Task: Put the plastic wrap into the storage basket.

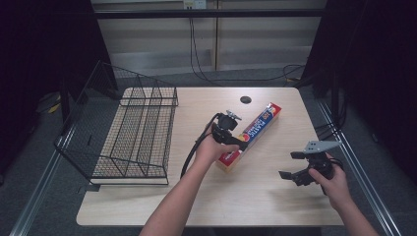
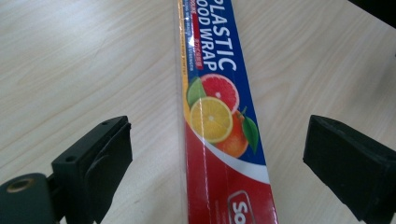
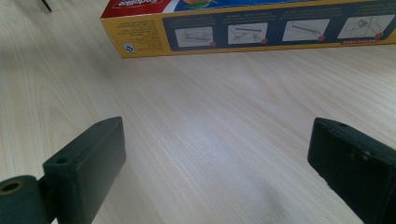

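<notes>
Plastic wrap box [image 1: 251, 135] flat on tabletop [image 1: 147, 201], not lifted; left tool [image 2: 215, 154] open astride it, pads clear; right tool [image 1: 290, 165] open, idle; wire rack [image 1: 133, 132] empty; grasp and move left.

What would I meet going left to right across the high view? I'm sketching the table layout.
Wire basket → left gripper → plastic wrap box → right gripper.
</notes>
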The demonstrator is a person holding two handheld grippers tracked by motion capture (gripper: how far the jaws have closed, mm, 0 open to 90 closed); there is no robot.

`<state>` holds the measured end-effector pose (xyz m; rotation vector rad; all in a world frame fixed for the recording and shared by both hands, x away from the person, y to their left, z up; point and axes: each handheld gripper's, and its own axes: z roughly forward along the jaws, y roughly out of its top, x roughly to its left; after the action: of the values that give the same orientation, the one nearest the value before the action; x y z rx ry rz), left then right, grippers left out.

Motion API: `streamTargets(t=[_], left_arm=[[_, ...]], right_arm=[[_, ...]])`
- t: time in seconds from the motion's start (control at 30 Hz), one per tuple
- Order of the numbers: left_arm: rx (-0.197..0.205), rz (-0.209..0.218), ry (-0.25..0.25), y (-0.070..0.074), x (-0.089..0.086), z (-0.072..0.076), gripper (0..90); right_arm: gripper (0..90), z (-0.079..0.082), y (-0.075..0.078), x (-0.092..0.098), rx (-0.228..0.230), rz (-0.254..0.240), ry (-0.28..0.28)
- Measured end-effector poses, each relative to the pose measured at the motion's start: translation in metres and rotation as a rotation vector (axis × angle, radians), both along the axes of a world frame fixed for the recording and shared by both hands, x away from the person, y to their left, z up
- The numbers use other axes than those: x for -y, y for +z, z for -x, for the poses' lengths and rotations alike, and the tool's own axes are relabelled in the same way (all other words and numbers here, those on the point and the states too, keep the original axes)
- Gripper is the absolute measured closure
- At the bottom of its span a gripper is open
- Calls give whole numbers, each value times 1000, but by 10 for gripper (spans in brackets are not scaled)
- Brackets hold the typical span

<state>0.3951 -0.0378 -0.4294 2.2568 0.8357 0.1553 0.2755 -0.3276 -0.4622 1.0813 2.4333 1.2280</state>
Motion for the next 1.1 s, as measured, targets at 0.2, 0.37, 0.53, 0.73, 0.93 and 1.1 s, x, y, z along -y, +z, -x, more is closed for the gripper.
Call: streamTargets(t=[0.2, 0.37, 0.53, 0.73, 0.93, 1.1], left_arm=[[-44, 12, 15, -4, 5, -5, 83], [-102, 10, 19, -5, 9, -11, 97], [-133, -22, 26, -5, 16, -18, 123], [-129, -22, 34, -8, 21, -21, 136], [-135, -35, 38, -13, 26, -22, 150], [-153, -52, 31, -16, 30, -23, 193]], right_arm=[[43, -1, 0, 1, 0, -2, -7], [43, -1, 0, 1, -3, -4, -4], [42, -2, 0, 1, -1, -6, -6], [42, -2, 1, 1, 0, -10, -8], [43, -2, 1, 0, 2, -13, -6], [42, -2, 1, 0, 3, -13, -4]])
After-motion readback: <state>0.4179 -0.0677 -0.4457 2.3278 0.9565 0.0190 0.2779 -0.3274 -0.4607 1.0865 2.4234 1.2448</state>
